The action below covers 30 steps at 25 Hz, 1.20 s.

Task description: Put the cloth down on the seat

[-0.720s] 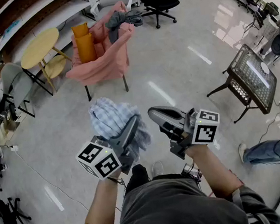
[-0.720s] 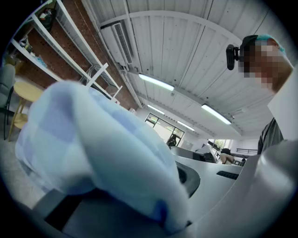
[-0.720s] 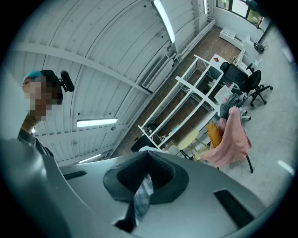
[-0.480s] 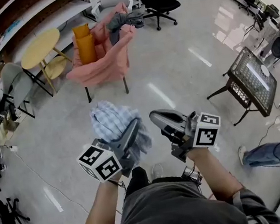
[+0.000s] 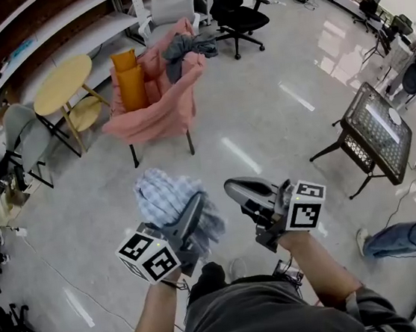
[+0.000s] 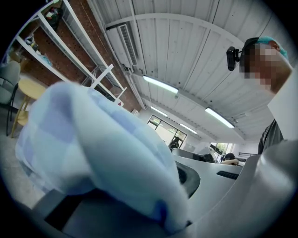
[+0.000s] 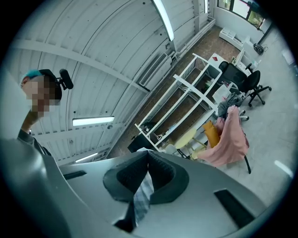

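A blue-and-white plaid cloth [image 5: 168,198] is bunched up in my left gripper [image 5: 196,200], which is shut on it at waist height over the floor. In the left gripper view the cloth [image 6: 93,148] fills most of the picture and hides the jaw tips. Just to its right my right gripper [image 5: 233,189] is shut and holds nothing. In its own view the right gripper [image 7: 148,156] has its jaws together, with a sliver of plaid showing in the slit. The chair with the pink cover [image 5: 157,104] stands ahead, well beyond both grippers. On it lie orange cushions [image 5: 130,79] and a grey garment [image 5: 186,45].
A round yellow table [image 5: 61,76] and a grey chair [image 5: 22,125] stand left of the pink chair, below white shelving [image 5: 40,28]. A black office chair [image 5: 238,13] is behind it. A black mesh table [image 5: 379,122] stands at the right, with a person's legs [image 5: 403,222] nearby.
The pink chair has slid a little lower in the head view, so it is slightly nearer. Both grippers keep the same pose, and the cloth stays in the left one.
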Tool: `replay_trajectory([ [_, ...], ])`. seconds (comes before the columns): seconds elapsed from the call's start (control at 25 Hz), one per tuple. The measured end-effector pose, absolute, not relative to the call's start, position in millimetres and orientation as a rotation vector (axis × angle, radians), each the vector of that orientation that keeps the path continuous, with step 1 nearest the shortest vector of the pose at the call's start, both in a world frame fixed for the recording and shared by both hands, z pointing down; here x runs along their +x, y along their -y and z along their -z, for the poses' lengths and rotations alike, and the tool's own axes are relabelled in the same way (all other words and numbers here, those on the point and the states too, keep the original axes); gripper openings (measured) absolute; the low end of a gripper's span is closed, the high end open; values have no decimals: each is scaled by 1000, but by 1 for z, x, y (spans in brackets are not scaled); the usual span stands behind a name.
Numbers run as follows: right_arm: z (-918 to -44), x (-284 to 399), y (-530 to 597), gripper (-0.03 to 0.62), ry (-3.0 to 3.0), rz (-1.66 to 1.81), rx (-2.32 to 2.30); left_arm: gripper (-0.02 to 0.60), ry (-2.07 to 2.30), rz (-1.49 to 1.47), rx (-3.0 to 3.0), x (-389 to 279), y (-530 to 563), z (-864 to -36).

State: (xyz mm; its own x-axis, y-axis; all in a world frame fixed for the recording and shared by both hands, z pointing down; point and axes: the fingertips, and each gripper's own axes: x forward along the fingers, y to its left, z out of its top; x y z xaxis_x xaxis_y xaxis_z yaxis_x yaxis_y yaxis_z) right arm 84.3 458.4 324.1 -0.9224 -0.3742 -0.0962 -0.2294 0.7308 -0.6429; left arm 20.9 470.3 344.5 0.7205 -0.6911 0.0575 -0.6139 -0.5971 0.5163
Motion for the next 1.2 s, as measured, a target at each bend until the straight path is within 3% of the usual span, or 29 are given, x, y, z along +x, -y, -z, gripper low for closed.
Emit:
replay_trajectory([
  [0.64, -319, -10, -351, 15, -2680, 945, -596, 49, 964, 234, 2431, -96, -362, -336],
  [1.2, -322, -33, -268, 15, -2669, 938, -623, 49, 980, 216, 2422, -136, -282, -345],
])
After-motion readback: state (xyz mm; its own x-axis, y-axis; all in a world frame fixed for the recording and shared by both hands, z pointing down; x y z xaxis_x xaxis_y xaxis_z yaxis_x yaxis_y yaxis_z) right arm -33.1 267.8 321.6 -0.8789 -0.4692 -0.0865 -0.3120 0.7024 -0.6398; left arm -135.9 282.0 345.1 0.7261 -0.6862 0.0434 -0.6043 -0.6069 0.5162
